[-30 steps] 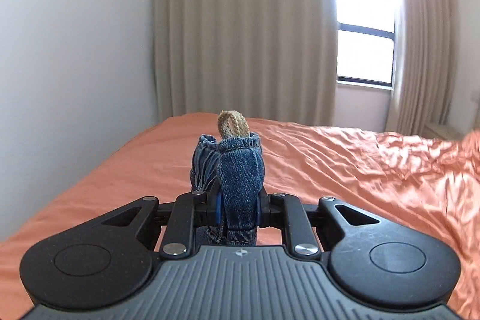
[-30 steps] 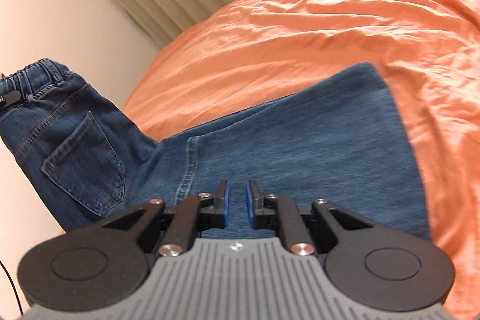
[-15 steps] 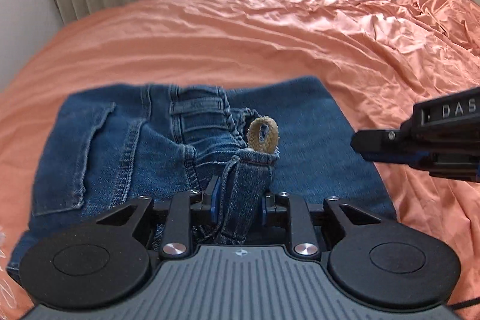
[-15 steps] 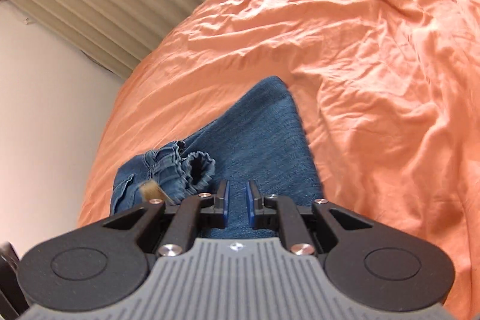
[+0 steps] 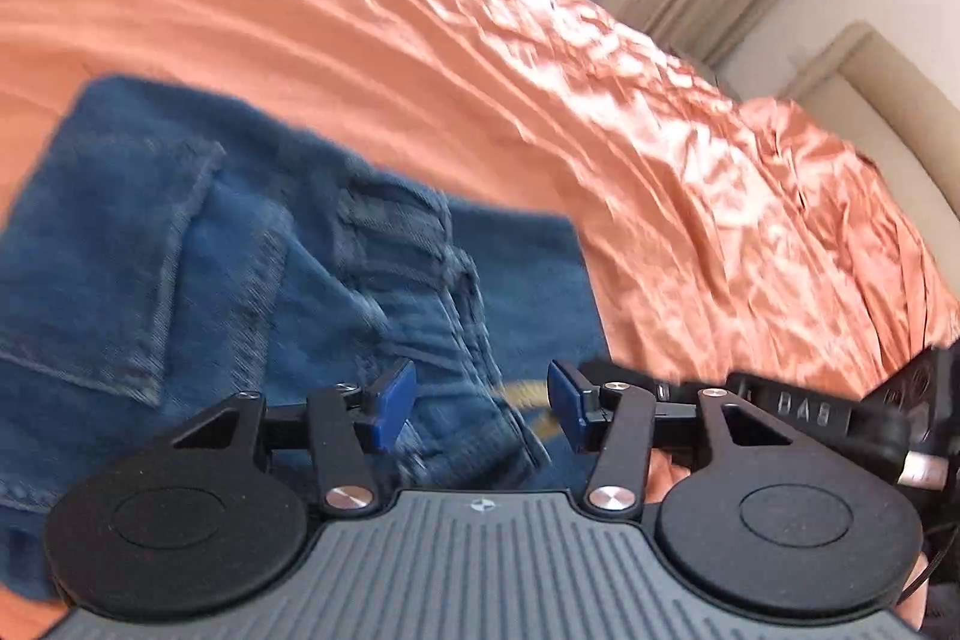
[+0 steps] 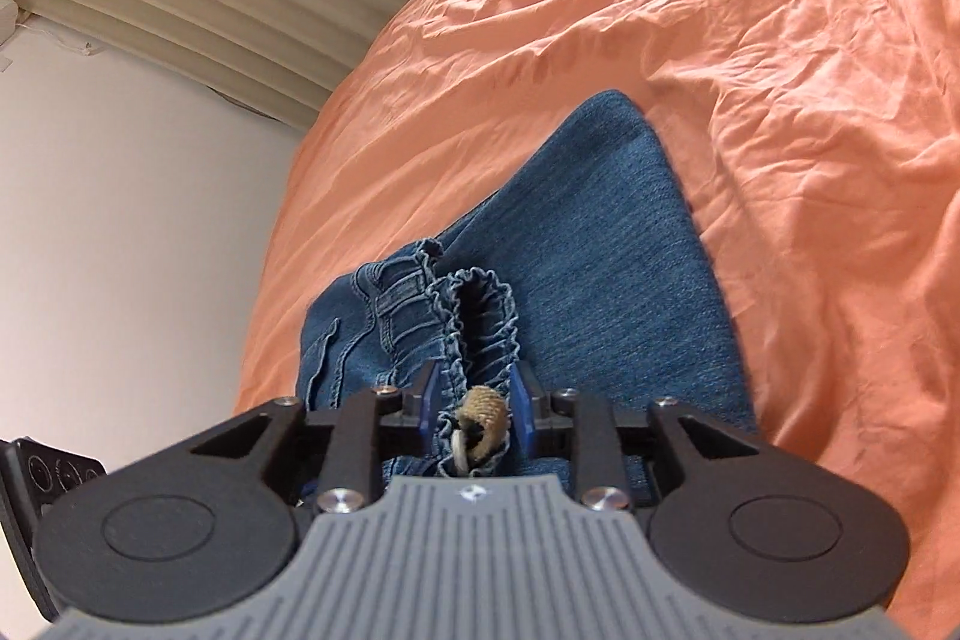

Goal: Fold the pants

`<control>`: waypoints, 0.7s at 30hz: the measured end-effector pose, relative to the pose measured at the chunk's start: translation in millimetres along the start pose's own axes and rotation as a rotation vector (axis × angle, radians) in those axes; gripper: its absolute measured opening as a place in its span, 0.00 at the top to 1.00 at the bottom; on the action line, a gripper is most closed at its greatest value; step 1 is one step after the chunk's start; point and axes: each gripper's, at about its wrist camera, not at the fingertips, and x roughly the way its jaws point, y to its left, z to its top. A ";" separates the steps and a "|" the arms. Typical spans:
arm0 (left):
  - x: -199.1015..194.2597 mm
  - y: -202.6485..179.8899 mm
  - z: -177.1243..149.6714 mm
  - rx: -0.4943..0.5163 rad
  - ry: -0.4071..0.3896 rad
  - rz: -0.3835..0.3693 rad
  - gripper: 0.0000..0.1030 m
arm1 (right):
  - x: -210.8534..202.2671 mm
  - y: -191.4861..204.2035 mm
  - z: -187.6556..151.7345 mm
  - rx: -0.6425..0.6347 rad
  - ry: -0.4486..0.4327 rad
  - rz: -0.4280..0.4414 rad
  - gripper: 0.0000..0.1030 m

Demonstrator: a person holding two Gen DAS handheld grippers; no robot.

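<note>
Lying folded on the orange bed sheet (image 5: 420,28), the jeans (image 5: 150,244) are being released by the opening left claw (image 5: 480,400), nothing pressed between its pads, while the gathered waistband (image 6: 480,304) is straddled, seemingly unpinched, by the opening right claw (image 6: 474,406), presumably to settle the fold.

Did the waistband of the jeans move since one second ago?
Yes. The waistband came down from high against the curtain and now lies on the folded jeans on the orange sheet; the left gripper fingers are opening off it.
</note>
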 end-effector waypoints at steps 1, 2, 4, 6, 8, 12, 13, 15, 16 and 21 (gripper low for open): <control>-4.4 2.9 5.3 0.009 -0.019 0.022 0.43 | 3.6 1.6 0.2 0.000 0.007 0.014 0.68; -8.1 6.9 10.3 0.021 -0.032 0.049 0.43 | 6.8 3.1 0.6 0.000 0.010 0.027 0.67; -10.2 16.5 19.9 0.031 -0.050 0.104 0.43 | 14.4 6.0 3.2 0.011 0.012 0.051 0.65; -13.9 31.4 28.8 0.024 -0.066 0.147 0.43 | 24.1 7.7 7.3 0.028 0.010 0.074 0.64; -15.8 47.1 36.9 0.007 -0.076 0.172 0.43 | 33.4 6.0 12.4 0.048 0.007 0.078 0.63; -15.3 77.2 49.9 -0.030 -0.092 0.188 0.43 | 56.5 -5.4 20.8 0.122 0.020 0.089 0.64; -13.8 84.2 52.3 -0.036 -0.093 0.191 0.43 | 61.7 -7.8 22.8 0.143 0.025 0.096 0.64; -9.8 97.6 56.6 -0.050 -0.094 0.196 0.43 | 69.9 -9.0 26.9 0.170 0.022 0.109 0.65; -8.1 104.3 59.0 -0.057 -0.094 0.195 0.43 | 72.5 -7.5 28.8 0.166 0.018 0.105 0.65; 0.9 124.9 64.9 -0.094 -0.091 0.160 0.43 | 92.6 4.3 32.7 0.097 0.056 -0.011 0.67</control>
